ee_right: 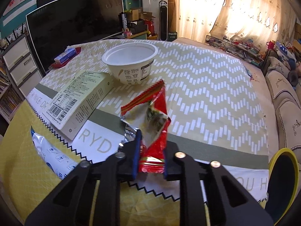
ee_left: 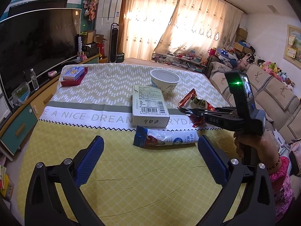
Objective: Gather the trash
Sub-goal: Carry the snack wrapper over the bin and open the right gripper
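Note:
My right gripper (ee_right: 150, 150) is shut on a torn red snack wrapper (ee_right: 150, 116) and holds it above the table; the left wrist view shows that gripper (ee_left: 190, 112) with the wrapper (ee_left: 195, 101) at the right. My left gripper (ee_left: 150, 150) is open and empty, low over the yellow cloth, just short of a blue and white wrapper (ee_left: 165, 138). A pale cardboard box (ee_left: 148, 107) lies flat behind it, and a white paper bowl (ee_left: 165, 82) stands beyond. The box (ee_right: 79, 99), bowl (ee_right: 130, 64) and blue and white wrapper (ee_right: 54, 156) also show in the right wrist view.
The table carries a yellow cloth (ee_left: 122, 169) and a chevron cloth (ee_left: 112, 86). A red tray with a blue box (ee_left: 74, 75) sits at the far left corner. A yellow-rimmed bin (ee_right: 282, 179) stands at the table's right edge. A sofa (ee_left: 272, 94) runs along the right, a TV (ee_left: 35, 43) on the left.

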### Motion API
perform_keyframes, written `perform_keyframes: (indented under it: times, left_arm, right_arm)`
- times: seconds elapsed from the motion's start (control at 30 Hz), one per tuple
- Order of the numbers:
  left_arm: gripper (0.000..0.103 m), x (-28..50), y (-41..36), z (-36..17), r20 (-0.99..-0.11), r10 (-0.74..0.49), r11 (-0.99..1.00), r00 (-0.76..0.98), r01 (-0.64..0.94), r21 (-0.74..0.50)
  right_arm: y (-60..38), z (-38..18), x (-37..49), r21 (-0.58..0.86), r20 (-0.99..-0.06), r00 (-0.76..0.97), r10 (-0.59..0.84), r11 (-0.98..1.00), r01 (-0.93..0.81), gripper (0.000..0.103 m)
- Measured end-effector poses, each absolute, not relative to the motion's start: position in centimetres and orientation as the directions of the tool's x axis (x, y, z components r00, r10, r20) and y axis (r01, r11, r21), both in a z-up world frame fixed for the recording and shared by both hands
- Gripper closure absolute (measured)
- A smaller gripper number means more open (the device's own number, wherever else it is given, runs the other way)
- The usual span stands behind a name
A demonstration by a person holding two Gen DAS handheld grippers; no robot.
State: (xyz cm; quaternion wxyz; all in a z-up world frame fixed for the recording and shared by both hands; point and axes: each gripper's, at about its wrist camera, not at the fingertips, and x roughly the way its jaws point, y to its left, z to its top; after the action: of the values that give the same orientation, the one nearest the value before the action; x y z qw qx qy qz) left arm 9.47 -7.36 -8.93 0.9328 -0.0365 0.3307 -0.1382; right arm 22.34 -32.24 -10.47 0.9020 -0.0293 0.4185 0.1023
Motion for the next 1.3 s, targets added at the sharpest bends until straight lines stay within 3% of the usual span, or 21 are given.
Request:
perform_keyframes:
  times: [0.43, 0.73, 1.13, 1.2, 1.23, 1.27, 1.3]
  left_arm:
    - [0.005, 9.8, -7.5, -9.4, -0.612, -0.270, 0.962, 0.743, 0.225, -0.152]
    - [0.005, 9.8, -8.3, -9.8, -0.619, -0.284, 0.958, 0.732, 0.247, -0.148]
    - [0.005, 9.8, -9.5, -9.7, -0.625, -0.289, 0.955, 0.725, 0.266, -0.133]
    - [0.005, 9.8, -9.6, -9.8, -0.626, -0.290, 0.954, 0.724, 0.269, -0.131]
    - [0.005, 9.8, -9.7, -9.8, -0.626, -0.289, 0.954, 0.724, 0.270, -0.129]
    - [0.005, 9.8, -9.7, -9.8, -0.627, -0.289, 0.954, 0.724, 0.271, -0.127]
    - [0.005, 9.8, -9.8, -9.8, -0.628, -0.289, 0.954, 0.723, 0.272, -0.127]
  right_arm:
    - [-36.1, -6.8, 18.1, 0.101, -0.668, 0.724, 0.172, 0.985, -0.140, 0.090]
    - [-46.1, -5.0, 13.5, 0.111, -0.606, 0.795, -0.028, 0.987, 0.120, 0.089]
    - [-58.0, -8.9, 11.0, 0.101, -0.664, 0.702, -0.257, 0.899, 0.425, 0.089]
    - [-59.2, -9.5, 10.8, 0.085, -0.669, 0.682, -0.296, 0.881, 0.466, 0.085]
    - [-59.4, -9.9, 10.8, 0.078, -0.673, 0.672, -0.310, 0.873, 0.481, 0.074]
    - [-59.9, -10.2, 10.7, 0.074, -0.677, 0.660, -0.327, 0.862, 0.502, 0.056]
    - [-60.2, -10.3, 10.5, 0.074, -0.671, 0.656, -0.345, 0.850, 0.522, 0.050]
